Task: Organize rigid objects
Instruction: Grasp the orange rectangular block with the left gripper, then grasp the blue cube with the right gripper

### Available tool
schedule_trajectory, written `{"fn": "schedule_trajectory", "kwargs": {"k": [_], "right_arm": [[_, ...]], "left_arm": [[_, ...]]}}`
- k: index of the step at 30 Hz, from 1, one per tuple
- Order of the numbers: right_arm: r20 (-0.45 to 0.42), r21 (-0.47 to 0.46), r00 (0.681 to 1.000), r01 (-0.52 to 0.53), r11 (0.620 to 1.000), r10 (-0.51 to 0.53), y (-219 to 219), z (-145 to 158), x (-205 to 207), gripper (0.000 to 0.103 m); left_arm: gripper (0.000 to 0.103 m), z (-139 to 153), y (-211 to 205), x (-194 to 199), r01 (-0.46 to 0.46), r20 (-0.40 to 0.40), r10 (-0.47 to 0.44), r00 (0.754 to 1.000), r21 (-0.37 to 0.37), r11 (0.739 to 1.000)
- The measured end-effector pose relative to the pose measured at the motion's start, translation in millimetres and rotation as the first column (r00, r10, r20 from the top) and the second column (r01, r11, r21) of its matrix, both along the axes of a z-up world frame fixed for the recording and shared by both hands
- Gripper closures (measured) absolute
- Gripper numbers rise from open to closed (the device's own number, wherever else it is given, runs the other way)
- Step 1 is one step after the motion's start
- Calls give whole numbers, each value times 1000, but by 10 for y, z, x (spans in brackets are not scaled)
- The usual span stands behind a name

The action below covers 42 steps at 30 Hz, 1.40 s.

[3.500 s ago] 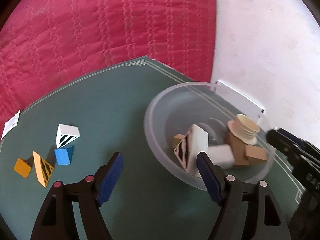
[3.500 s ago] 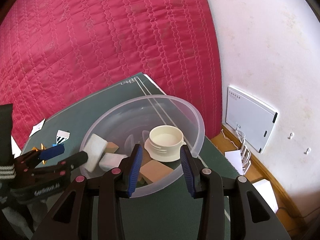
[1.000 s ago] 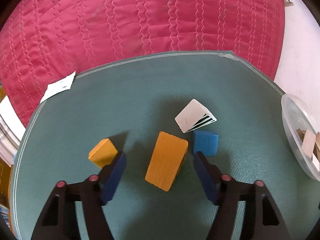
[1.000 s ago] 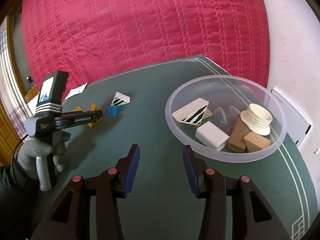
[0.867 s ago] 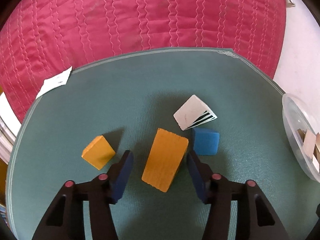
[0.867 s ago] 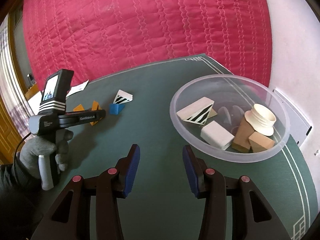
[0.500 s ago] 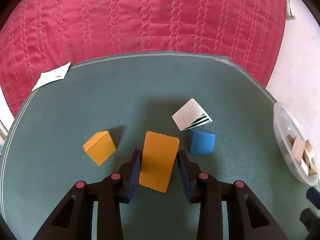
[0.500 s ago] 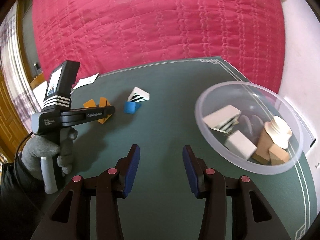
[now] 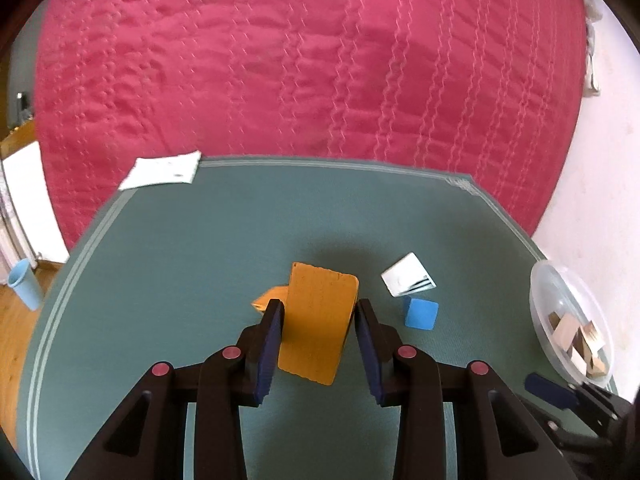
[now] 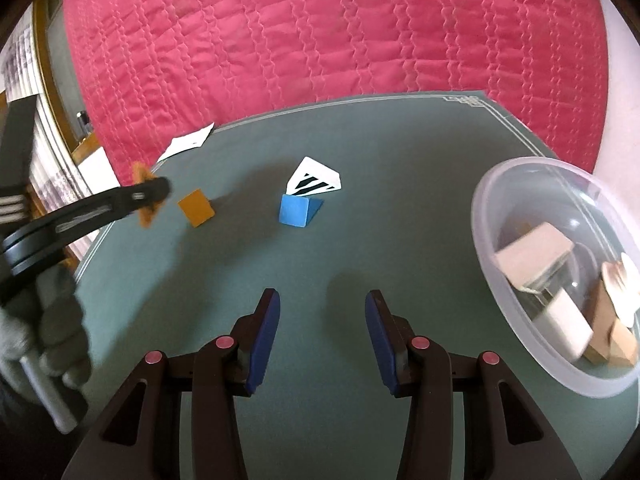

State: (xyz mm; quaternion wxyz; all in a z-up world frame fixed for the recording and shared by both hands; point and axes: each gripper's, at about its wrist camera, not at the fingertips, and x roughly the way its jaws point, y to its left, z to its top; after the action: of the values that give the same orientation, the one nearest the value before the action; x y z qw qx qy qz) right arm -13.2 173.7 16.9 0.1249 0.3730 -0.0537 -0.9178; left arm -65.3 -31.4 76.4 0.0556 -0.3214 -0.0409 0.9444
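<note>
Squarely clamped — orange block (image 9: 318, 322), left claw (image 9: 319, 328).

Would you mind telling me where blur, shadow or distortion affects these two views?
Left wrist view: fisheye bends the mat edges; a soft shadow lies behind the orange block in the left gripper. Right wrist view: the bowl contents and the left gripper are motion-blurred; the blue wedge stays sharp.
</note>
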Motion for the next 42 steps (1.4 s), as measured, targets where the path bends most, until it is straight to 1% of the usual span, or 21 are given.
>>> {"fn": "schedule_trajectory", "kwargs": {"k": [5, 10, 18, 27, 29, 32, 33, 34, 39, 42], "right_arm": [[16, 1, 1000, -12, 1000, 12, -123, -11, -203, 57], [16, 26, 999, -31, 999, 30, -305, -30, -392, 57], [73, 2, 997, -16, 1000, 16, -473, -134, -844, 57], [57, 43, 998, 8, 999, -10, -643, -157, -1175, 57], [52, 56, 998, 16, 998, -19, -663, -156, -1194, 57], [38, 100, 999, 18, 995, -22, -716, -165, -1173, 58], [35, 111, 999, 17, 994, -21, -731, -165, -1164, 60], [34, 112, 999, 16, 994, -20, -733, -165, -1154, 63], [38, 87, 999, 1, 996, -4, -647, -169, -1103, 70], [37, 71, 999, -13, 997, 10, -599, -173, -1007, 70]], "left_arm": [[64, 56, -112, 97, -28, -30, 29, 999, 19, 999], [64, 96, -258, 119, -55, -40, 57, 998, 49, 997], [64, 29, -400, 95, -100, -1, 101, 995, 90, 991], [64, 20, -403, 113, -93, 1, 94, 996, 96, 991], [64, 13, -409, 110, -96, 4, 97, 995, 97, 991], [64, 9, -406, 96, -100, 9, 100, 995, 100, 990], [64, 6, -402, 93, -100, 11, 99, 995, 100, 990], [64, 3, -401, 93, -99, 12, 99, 995, 99, 990], [64, -5, -370, 105, -93, 14, 93, 996, 96, 991], [64, -13, -359, 107, -93, 18, 91, 996, 96, 991]]}}
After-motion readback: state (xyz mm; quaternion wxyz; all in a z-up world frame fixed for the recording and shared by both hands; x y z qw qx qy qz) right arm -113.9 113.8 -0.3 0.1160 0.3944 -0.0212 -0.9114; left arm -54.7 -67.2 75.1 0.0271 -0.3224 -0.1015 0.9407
